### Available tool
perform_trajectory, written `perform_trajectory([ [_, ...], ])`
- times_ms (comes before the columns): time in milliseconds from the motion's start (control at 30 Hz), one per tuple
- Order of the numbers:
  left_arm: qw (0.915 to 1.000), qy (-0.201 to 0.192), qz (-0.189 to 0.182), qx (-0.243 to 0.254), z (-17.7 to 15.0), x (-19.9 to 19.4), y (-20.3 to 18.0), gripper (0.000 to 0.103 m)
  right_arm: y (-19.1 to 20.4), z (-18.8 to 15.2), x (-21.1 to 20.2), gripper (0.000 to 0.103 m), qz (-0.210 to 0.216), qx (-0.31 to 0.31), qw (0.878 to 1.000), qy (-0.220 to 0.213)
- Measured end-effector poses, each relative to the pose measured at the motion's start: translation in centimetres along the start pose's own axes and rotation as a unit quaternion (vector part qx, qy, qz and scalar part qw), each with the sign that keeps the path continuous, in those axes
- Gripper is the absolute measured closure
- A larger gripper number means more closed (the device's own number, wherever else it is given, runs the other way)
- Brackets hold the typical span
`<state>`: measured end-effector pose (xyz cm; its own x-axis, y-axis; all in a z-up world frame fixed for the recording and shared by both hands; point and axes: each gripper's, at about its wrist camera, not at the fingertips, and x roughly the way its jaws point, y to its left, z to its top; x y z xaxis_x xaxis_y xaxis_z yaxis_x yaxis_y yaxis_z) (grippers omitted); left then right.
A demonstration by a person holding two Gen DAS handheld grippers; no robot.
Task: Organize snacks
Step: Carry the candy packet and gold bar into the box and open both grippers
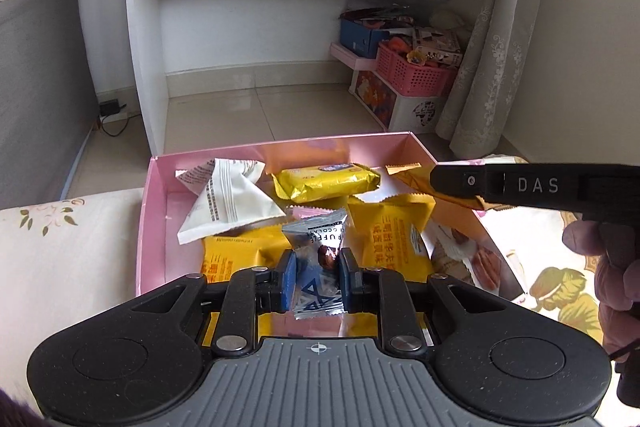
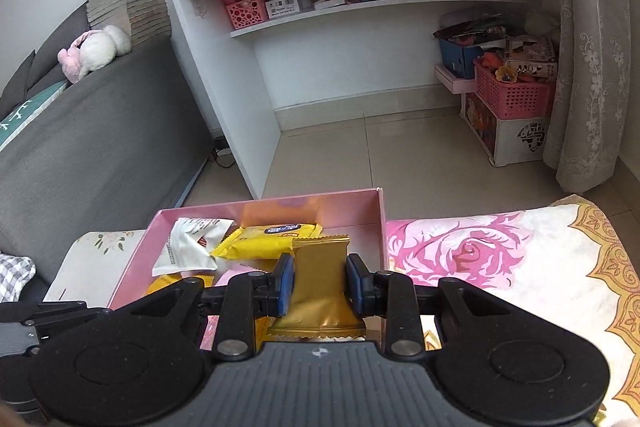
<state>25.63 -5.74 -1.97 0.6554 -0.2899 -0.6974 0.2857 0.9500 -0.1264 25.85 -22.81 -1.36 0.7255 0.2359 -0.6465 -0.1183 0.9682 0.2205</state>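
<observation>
Packets lie loose in the pink box (image 1: 154,211) on the floral cloth (image 2: 480,251). Your left gripper (image 1: 318,273) is clamped on a silver chocolate truffle sachet (image 1: 320,267) over the box; its print reads "TRUFFLE". Your right gripper (image 2: 320,281) is clamped on a gold foil packet (image 2: 320,287) above the box's right side. Expect light, crinkly, slippery film with crushable contents. Grip the body mid-width, not the crimped seams. The right gripper's body reads "DAS".

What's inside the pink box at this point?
The pink box holds a white packet, yellow packets and a silver truffle packet clamped in the left gripper. Whatever lies beneath these packets is covered.
</observation>
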Motion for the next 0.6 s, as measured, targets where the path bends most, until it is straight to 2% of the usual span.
perform_trajectory([
  [200, 0.9998, -0.002, -0.019, -0.005, 1.2, 1.8, -0.2, 0.083, -0.6, 0.3, 1.5, 0.082, 0.003, 0.004, 1.0, 0.003],
  [300, 0.9997, -0.007, -0.021, -0.01, 1.2, 2.1, -0.3, 0.078, -0.6, 0.4, 1.6, 0.08, 0.002, 0.007, 1.0, 0.005],
  [333, 0.9997, -0.006, -0.022, -0.01, 1.2, 2.1, -0.4, 0.075, -0.7, 0.4, 1.5, 0.079, 0.002, 0.008, 1.0, 0.003],
  [500, 0.9997, -0.013, -0.02, -0.006, 0.9, 0.9, -0.5, 0.046, -0.7, 0.7, 0.9, 0.07, -0.001, 0.007, 1.0, 0.0],
  [600, 0.9997, -0.012, -0.021, -0.005, 0.8, -0.1, -0.3, 0.038, -0.7, 0.7, 0.1, 0.064, -0.003, 0.009, 1.0, -0.002],
])
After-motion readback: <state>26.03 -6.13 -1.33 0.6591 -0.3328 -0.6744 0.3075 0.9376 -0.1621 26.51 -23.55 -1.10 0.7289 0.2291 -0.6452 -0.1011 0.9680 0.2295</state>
